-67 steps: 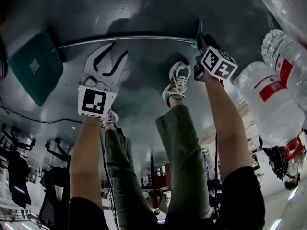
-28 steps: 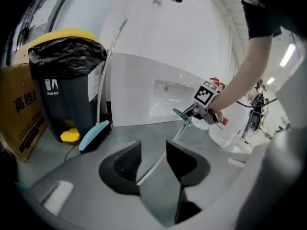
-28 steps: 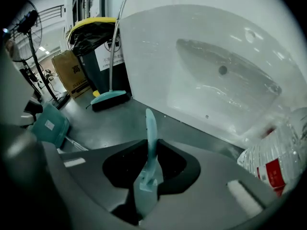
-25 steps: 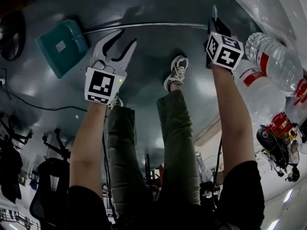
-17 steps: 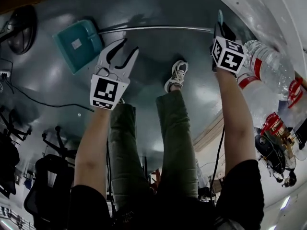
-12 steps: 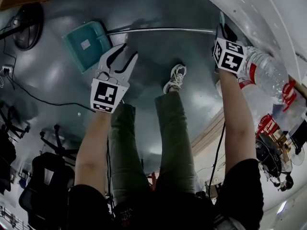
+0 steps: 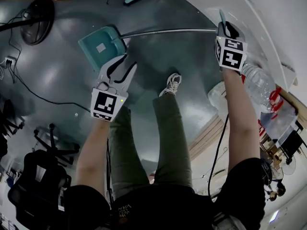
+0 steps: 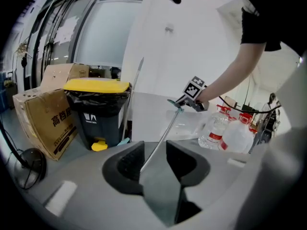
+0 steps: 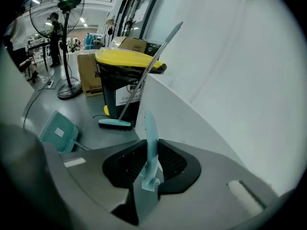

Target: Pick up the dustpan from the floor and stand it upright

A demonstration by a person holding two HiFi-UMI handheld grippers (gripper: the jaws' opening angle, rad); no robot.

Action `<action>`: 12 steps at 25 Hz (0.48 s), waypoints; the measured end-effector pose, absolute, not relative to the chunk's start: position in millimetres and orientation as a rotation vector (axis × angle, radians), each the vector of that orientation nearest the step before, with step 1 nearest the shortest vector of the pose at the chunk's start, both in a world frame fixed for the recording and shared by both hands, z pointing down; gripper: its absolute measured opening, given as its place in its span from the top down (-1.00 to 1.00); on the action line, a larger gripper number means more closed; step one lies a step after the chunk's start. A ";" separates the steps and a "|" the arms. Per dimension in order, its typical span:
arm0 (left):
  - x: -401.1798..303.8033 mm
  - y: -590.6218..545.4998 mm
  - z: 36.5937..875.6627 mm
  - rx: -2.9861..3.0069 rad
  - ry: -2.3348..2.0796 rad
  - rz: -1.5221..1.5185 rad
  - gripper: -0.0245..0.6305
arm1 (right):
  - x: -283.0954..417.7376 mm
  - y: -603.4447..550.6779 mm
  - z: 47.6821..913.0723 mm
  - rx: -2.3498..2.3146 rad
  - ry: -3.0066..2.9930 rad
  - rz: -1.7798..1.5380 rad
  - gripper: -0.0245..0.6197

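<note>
the grey floor (image 7: 57, 80) spreads below you. the teal dustpan (image 7: 101, 46) sits low by it, and its long handle (image 7: 168, 31) runs up to your right gripper (image 9: 149, 164), which is clamped on the teal grip end. your left gripper (image 7: 125, 63) is wide apart beside the pan, holding nothing.

Teal dustpan (image 7: 102, 44) — pan end low, long metal handle slanting upward.

A glossy grey floor (image 7: 57, 75) catches pale reflections of light. A plain white wall (image 9: 230, 71) runs along one side. Beside it stand a dark bin with a yellow lid (image 8: 96, 111) and a cardboard box (image 8: 45, 121). A pedestal fan (image 9: 66, 51), a black office chair (image 7: 36, 176) and a trailing cable (image 7: 48, 99) lie farther off.
</note>
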State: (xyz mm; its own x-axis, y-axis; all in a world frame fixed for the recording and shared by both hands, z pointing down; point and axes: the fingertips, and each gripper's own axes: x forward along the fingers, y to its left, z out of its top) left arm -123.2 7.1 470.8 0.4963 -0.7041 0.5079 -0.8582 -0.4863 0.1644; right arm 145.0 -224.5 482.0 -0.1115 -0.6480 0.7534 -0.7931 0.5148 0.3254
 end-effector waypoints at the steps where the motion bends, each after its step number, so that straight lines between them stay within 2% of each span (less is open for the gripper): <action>1: -126.9 9.8 467.1 2.332 -1.317 0.515 0.40 | 140.6 -229.1 474.1 1.189 -1.831 0.172 0.71; 12: -177.4 38.1 426.1 2.194 -1.529 0.342 0.41 | 82.4 -262.0 395.3 1.100 -1.827 -0.069 0.71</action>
State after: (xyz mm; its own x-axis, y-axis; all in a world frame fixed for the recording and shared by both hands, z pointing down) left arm -177.4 38.1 426.1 0.3577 -0.8231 0.4410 -0.9326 -0.2907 0.2138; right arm 82.4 -262.0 395.3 -0.1259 -0.7044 0.6985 -0.6499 0.5905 0.4784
